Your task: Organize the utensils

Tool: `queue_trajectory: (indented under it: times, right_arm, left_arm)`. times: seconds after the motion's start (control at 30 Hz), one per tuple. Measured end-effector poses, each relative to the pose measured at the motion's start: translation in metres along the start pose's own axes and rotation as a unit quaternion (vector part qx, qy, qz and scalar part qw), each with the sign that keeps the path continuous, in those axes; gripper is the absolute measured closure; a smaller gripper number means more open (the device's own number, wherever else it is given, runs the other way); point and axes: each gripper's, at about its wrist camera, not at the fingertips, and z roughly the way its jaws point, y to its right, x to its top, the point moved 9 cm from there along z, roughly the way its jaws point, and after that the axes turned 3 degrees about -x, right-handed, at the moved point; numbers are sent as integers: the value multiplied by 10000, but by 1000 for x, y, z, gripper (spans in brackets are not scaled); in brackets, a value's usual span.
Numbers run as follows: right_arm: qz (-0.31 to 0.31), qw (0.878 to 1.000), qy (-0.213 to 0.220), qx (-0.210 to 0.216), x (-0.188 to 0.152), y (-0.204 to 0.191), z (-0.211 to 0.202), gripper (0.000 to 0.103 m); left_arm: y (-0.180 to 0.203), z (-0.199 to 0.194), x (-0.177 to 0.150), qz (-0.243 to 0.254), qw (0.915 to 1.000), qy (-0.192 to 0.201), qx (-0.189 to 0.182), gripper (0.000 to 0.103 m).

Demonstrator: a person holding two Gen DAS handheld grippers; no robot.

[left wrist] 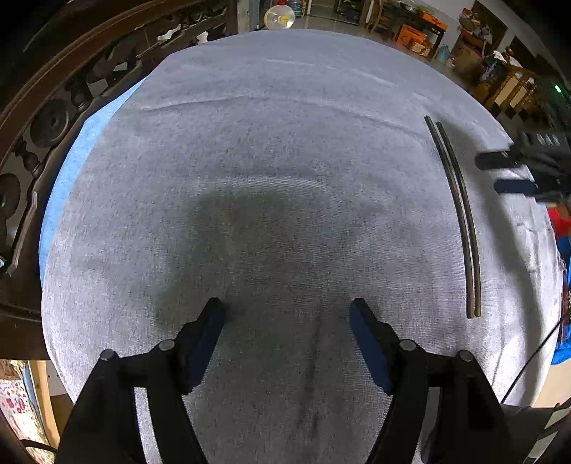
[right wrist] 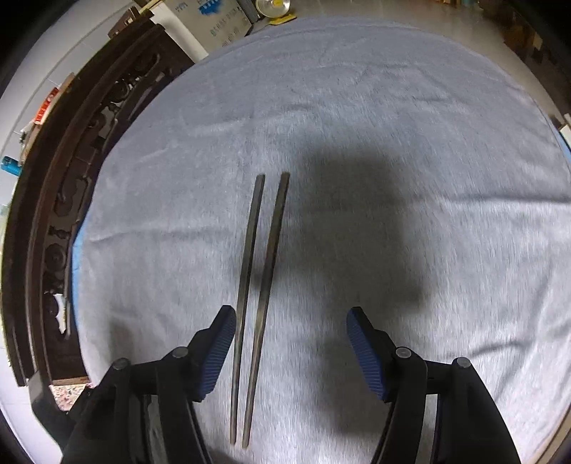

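Two dark chopsticks (right wrist: 258, 285) lie side by side on the grey cloth (right wrist: 392, 107), nearly parallel, a thin gap between them, not touching as far as the right wrist view shows. No holder, tray or other utensil visible in either view.

Right gripper (right wrist: 291, 316) points steeply down over the near half of the pair, jaws wide, nothing between the pads. The left pad (right wrist: 221, 342) sits just beside the left stick; both sticks run between the fingers, off-centre toward that pad. Left gripper (left wrist: 287, 308) hangs wide and empty over bare cloth, well apart from the chopsticks (left wrist: 460, 217), which lie off to its right.

Risks, judged from here:
- Sticks are thin and low on soft cloth; closing pads could ride over them or pinch fabric instead.
- The off-centre line-up means the left pad may nudge one stick first, rolling it away, so only one gets caught.
- Gripping near one end would let the long free end droop or swing.
- The right view is motion-blurred; closing while moving could scatter the pair.

Surface: wrinkled grey towel-like cloth over a blue layer (left wrist: 67, 171), on a table. Carved dark wooden furniture (left wrist: 46, 117) at the left edge. Cluttered room behind, tiled floor, boxes, a fan (left wrist: 279, 16).
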Motion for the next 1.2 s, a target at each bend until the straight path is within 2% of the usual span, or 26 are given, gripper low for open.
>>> queue_trajectory:
  times: [0.13,0.23,0.3,0.43,0.5,0.53,0.63,0.8,0.97,1.1,1.2]
  right_arm:
    - [-158,9996,-59,-234,4,-5,9,43]
    - [-283,9986,-116,-443,6,-10,19,54]
    - [-365,9976,-79,-576,8,-14,22,55]
    - [-747,9922,-110,-990,8,-25,27,68]
    - [-1054,9864,-124,-1255,6,-28,28,77]
    - [-1114,9854,-161,-1275,5,-27,27,87]
    - [-1302,9803,-292,-1453,0,-11,22,95]
    - [-1427,9762,-602,-1517,-15,28,11,97]
    - [-1426,9785,-726,-1302,-23,42,5,97]
    - [-1371,9809,-782,-1134,-22,50,2,96]
    - [-1266,9837,-867,-938,-17,56,2,96]
  left_arm:
    - [9,5,-1,177,9998,25,92,24]
    - [7,11,1,151,9999,34,38,23]
    - [6,9,1,119,9999,24,-2,22]
    - [3,8,2,77,10000,-24,-44,21]
    - [2,8,3,75,9999,-68,-52,21]
    - [2,8,4,73,9999,-97,-64,21]
    - [3,9,11,96,9997,-198,-135,21]
    - [13,5,39,369,9992,-109,-118,21]
    - [46,7,86,644,9971,-190,-362,21]
    - [88,22,118,841,9927,-525,-688,21]
    - [118,36,132,940,9895,-800,-753,21]
